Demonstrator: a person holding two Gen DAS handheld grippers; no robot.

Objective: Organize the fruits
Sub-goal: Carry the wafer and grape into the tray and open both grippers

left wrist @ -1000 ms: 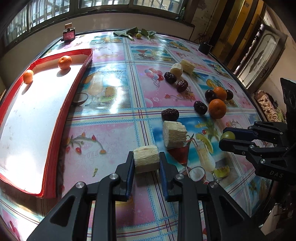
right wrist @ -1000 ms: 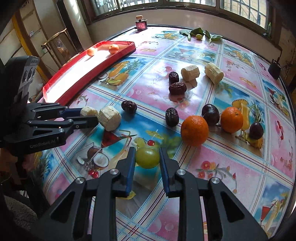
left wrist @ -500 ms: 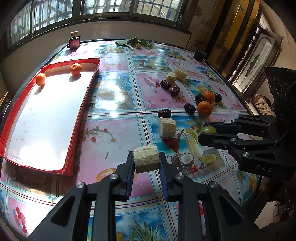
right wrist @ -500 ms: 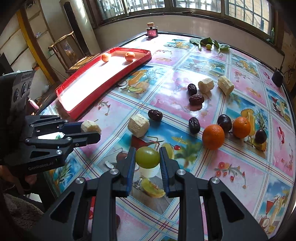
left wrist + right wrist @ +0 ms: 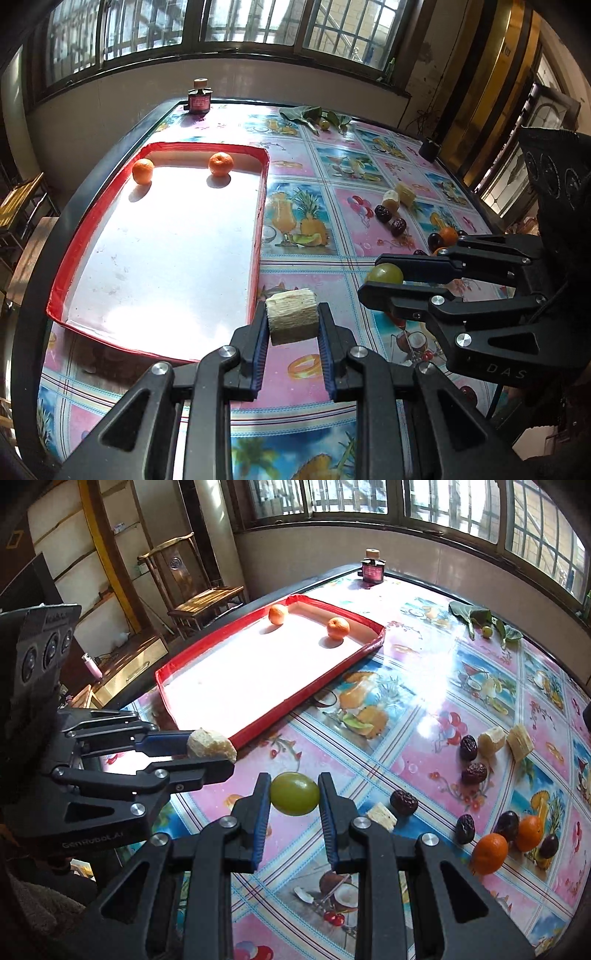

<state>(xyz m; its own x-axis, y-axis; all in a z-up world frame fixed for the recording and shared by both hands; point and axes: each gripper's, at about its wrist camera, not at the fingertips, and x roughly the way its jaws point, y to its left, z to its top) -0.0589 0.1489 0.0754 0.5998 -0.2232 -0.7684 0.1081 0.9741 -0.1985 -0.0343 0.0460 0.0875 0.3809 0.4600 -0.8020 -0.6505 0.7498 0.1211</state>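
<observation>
On the left, a pale fruit chunk (image 5: 291,315) is clamped in the left gripper (image 5: 292,325) beside the red tray (image 5: 258,236); rightward, a green grape (image 5: 294,793) is pinched by the right gripper (image 5: 294,801). Both should be lowered well inside the rim before being released.

Sunlit barred windows (image 5: 461,513), wooden chair (image 5: 195,587) (by the wall)

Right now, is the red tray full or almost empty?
Almost empty. The red tray holds only two oranges near its far end; the rest of its white floor is bare.
</observation>
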